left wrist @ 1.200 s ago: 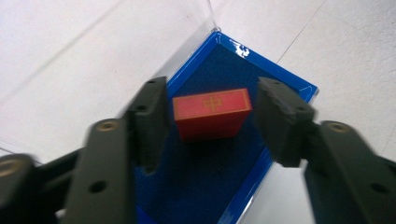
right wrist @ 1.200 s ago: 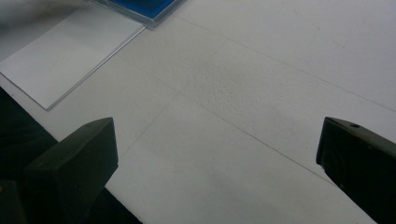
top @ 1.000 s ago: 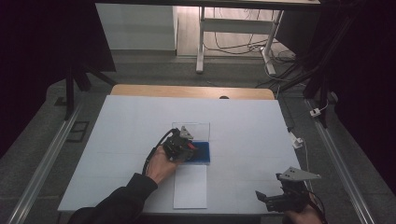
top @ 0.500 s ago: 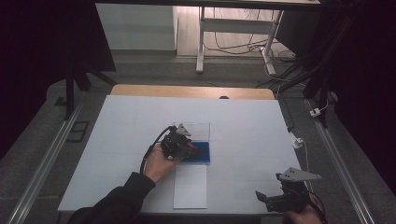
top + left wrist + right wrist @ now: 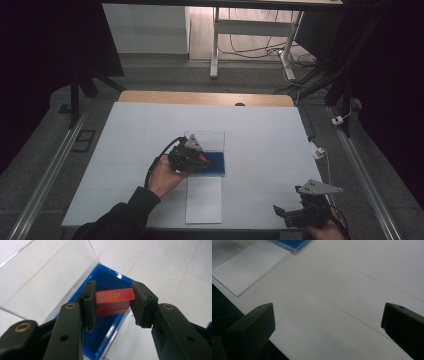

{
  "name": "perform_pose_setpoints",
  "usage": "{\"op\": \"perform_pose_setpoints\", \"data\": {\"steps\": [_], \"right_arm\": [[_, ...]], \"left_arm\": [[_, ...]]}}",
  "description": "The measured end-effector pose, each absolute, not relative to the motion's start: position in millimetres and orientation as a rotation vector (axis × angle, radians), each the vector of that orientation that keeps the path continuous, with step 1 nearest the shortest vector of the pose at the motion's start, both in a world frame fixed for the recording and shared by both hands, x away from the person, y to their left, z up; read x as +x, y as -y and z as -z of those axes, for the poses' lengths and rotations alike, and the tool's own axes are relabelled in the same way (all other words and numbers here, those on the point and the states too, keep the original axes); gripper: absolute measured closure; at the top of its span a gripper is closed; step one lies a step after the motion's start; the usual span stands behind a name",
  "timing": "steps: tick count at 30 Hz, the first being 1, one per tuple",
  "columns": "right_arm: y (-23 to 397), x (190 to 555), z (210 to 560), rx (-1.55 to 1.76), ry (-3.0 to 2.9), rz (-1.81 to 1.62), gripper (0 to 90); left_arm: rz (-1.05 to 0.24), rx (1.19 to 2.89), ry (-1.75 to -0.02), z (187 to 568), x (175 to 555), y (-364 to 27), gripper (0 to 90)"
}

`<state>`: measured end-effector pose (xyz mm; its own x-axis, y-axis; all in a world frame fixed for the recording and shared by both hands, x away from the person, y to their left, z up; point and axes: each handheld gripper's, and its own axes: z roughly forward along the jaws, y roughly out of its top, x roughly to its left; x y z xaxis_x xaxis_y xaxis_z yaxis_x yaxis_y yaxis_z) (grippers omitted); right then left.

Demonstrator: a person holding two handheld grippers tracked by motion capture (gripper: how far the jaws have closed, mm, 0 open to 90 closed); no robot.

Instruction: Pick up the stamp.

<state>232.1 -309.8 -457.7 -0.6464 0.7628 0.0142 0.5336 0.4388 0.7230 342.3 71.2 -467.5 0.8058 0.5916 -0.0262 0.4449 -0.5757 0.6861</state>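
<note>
Left tongs point(image 5: 113, 306): clamped on a red block point(image 5: 115, 300) with a gold character on its top face, one pad on each short end.
Red block: held in the air above the blue-lined tray point(image 5: 107, 322) of an open case, touching nothing but the pads.
Right tongs point(image 5: 328, 325): spread wide and empty, low over the near right part of the table point(image 5: 260, 130), well apart from the case.
Slip risk: the block is gripped only by its ends; a tilt of the hand or a loosened squeeze would likely drop it back into the tray or onto the table.
Snag risk: the clear lid point(image 5: 47, 272) stands up just beside the left tongs; a sideways swing could knock it and shove the whole case.
Rim risk: a low carry could catch the tray's blue edge.
Surroundings: a white sheet point(image 5: 203, 199) lies flat on the table against the near side of the case.
In the way: nothing lies between the block and the open table to either side, apart from the lid.
</note>
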Motion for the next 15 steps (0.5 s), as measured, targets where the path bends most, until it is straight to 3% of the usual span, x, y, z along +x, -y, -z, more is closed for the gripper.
{"op": "perform_pose_setpoints", "data": {"steps": [15], "right_arm": [[309.2, 231.8, 457.5, 1.111, -2.383, -1.018, 0.0]], "left_arm": [[-0.247, 2.241, -0.744, 455.8, 325.1, -84.9, 57.7]]}}
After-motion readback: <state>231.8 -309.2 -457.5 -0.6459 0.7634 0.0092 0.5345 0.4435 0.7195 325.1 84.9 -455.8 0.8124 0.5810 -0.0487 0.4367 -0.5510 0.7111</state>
